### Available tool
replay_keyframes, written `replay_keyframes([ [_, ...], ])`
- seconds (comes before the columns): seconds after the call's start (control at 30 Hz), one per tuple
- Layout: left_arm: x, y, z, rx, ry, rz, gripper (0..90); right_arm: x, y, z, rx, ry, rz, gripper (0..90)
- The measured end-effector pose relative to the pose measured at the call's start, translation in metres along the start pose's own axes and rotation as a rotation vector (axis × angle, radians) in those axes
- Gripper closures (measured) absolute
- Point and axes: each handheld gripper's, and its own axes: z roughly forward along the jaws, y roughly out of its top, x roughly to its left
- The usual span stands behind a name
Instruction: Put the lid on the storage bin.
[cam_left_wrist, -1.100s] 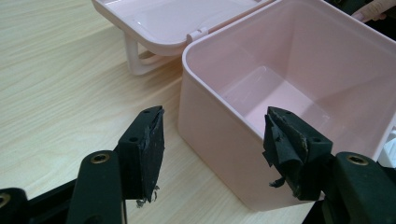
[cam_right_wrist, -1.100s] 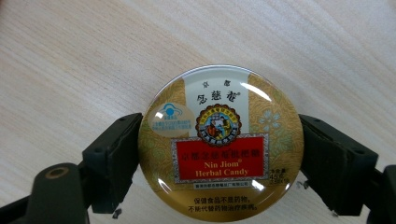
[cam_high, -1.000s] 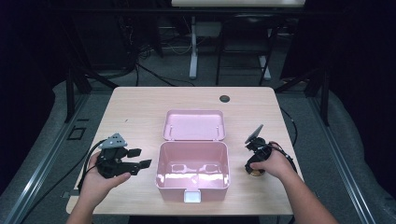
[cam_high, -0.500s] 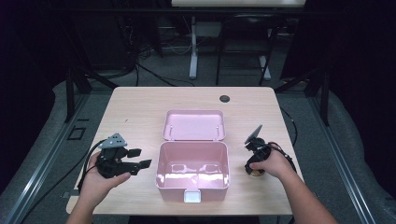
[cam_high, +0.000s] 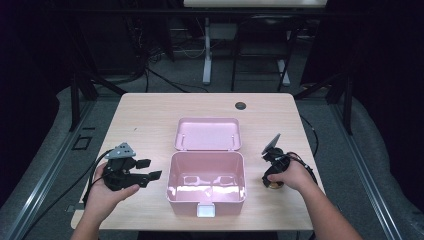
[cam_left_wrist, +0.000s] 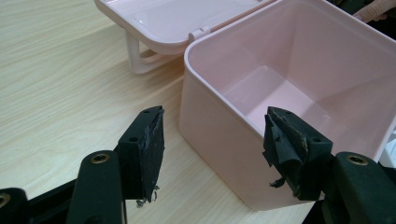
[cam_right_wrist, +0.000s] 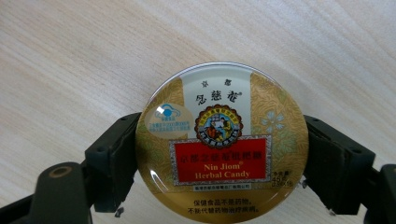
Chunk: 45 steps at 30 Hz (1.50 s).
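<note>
The tongs (cam_right_wrist: 222, 163) clamp a round gold candy tin (cam_right_wrist: 222, 144) flat on the wooden table (cam_right_wrist: 70, 56).

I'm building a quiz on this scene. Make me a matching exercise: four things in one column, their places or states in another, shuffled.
1. pink box
2. candy tin
3. left hand-held gripper
4. black disc

A. between two black jaws
B. far table edge
C. lid folded back
D. jaws apart, holding nothing

Pairs: 1-C, 2-A, 3-D, 4-B

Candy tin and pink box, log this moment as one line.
right gripper: shut on candy tin, on table | left gripper: open beside pink box | box lid: open
</note>
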Motion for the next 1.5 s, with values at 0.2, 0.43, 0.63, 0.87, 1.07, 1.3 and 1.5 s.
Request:
replay_keyframes([
  [0.2, 0.000, 0.000, 0.000, -0.006, 0.002, -0.001, 38.3, 0.001, 0.000, -0.002, -0.009, -0.001, -0.009, 19.6],
  [0.43, 0.000, 0.000, 0.000, 0.000, -0.002, -0.001, 38.3, 0.003, -0.001, -0.005, -0.002, -0.002, 0.000, 19.7],
  [0.63, 0.000, 0.000, 0.001, 0.000, -0.003, 0.000, 38.3, 0.005, 0.001, -0.015, -0.016, -0.012, -0.026, 19.7],
  [0.87, -0.001, 0.000, 0.001, 0.000, -0.010, 0.000, 38.3, 0.010, 0.004, -0.027, -0.016, -0.021, -0.052, 19.7],
  [1.07, -0.003, 0.001, 0.000, -0.014, -0.028, 0.004, 38.3, 0.016, 0.007, -0.040, -0.023, -0.027, -0.068, 19.7],
  [1.3, -0.002, 0.001, 0.000, -0.004, -0.021, 0.008, 38.3, 0.023, 0.010, -0.054, -0.038, -0.036, -0.090, 19.7],
  [1.5, -0.003, 0.001, 0.001, -0.005, -0.016, 0.017, 38.7, 0.029, 0.011, -0.066, -0.038, -0.034, -0.105, 19.7],
])
